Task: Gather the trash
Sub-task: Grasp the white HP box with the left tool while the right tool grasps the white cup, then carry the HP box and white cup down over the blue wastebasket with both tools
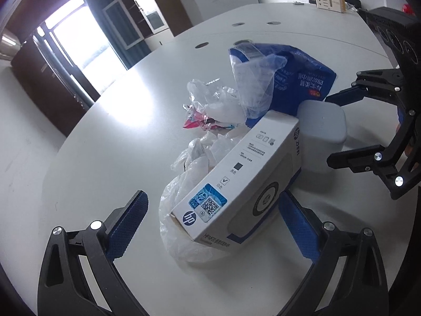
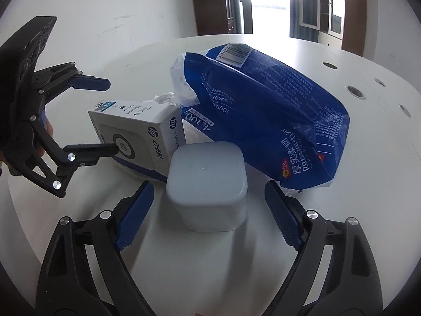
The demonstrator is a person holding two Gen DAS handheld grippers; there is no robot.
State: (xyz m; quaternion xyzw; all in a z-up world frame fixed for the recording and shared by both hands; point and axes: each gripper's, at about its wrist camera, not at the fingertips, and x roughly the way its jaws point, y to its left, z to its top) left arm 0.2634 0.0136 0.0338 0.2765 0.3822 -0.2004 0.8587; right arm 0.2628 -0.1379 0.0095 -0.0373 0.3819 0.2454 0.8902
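A pile of trash lies on the white table. A white HP box rests on crumpled clear plastic bags. Behind it lie more clear plastic, a pink wrapper and a large blue tissue pack. A grey square container stands upside down beside the box. My left gripper is open with its fingers on either side of the box's near end. My right gripper is open around the grey container. The box and blue pack lie behind it.
A wooden pen holder stands at the table's far edge. Round cable holes dot the tabletop. Dark cabinets and a bright window lie beyond the table. The left gripper also shows in the right wrist view.
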